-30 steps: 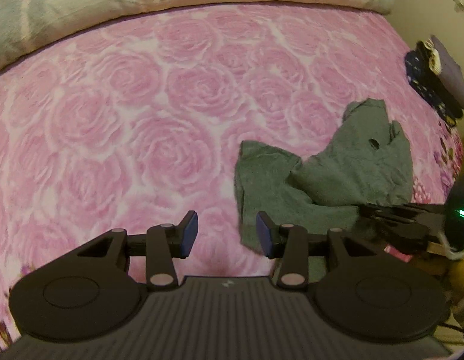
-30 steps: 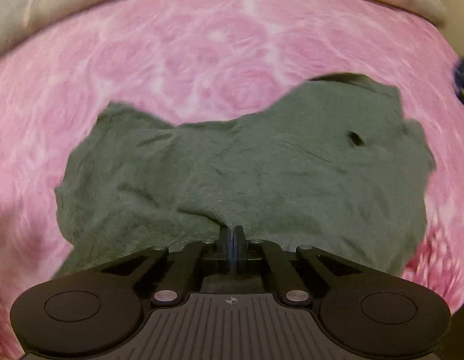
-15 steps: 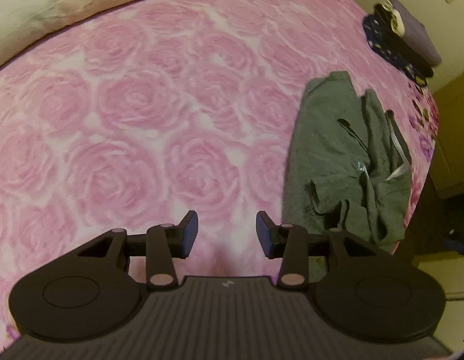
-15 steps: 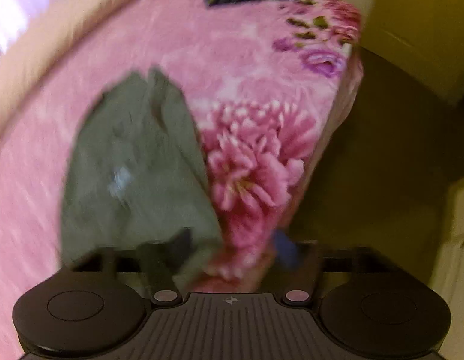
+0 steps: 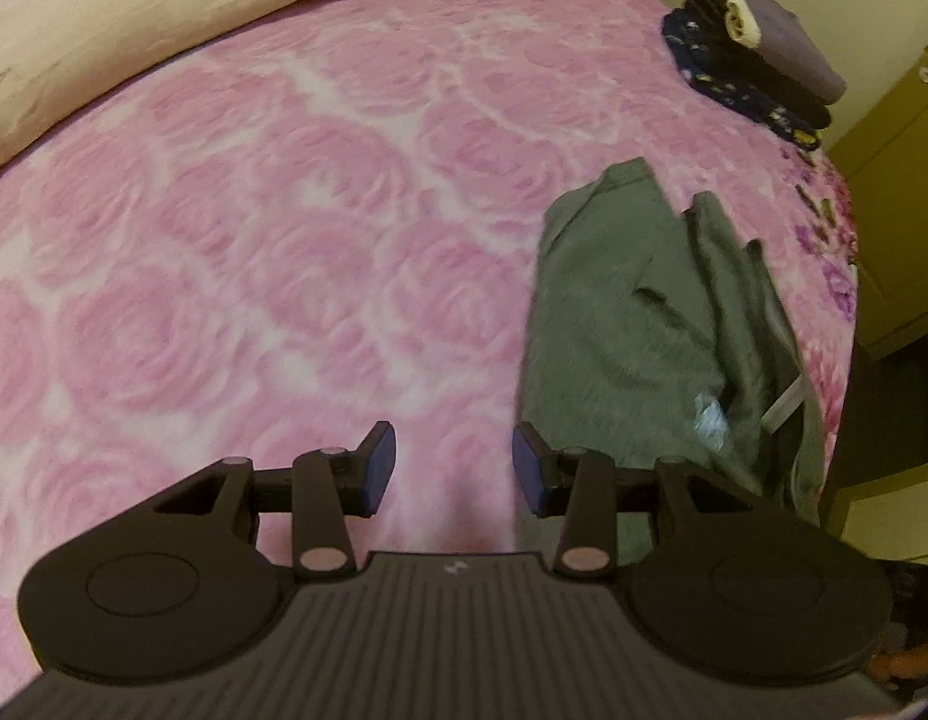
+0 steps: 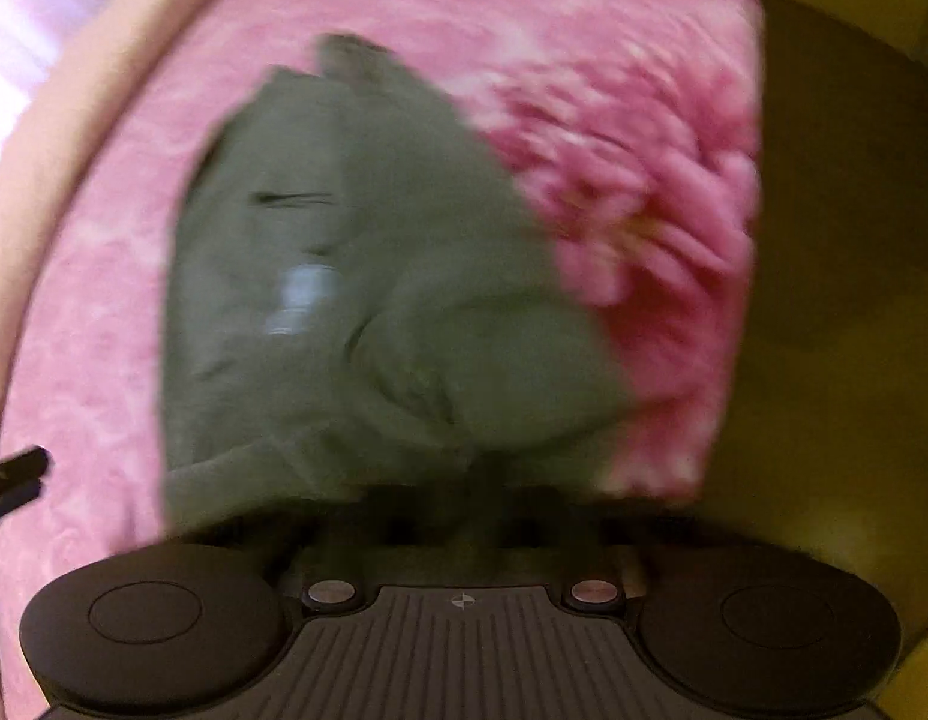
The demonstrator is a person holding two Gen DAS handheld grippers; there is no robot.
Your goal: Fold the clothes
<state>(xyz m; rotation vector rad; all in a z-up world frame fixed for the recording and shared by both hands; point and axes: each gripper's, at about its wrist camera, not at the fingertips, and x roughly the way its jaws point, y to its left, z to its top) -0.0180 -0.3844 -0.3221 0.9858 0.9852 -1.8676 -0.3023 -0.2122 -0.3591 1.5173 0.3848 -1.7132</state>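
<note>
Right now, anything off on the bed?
Yes. The grey-green garment lies rumpled and bunched near the bed's edge, unfolded, a white tag and a pale strip showing. The folded stack in the far corner looks tidy. The right wrist view is too blurred for more detail.

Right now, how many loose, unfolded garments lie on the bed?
1: the green garment, crumpled near the bed's right edge, beside the open left gripper. The folded stack at the far corner may hide others.
</note>
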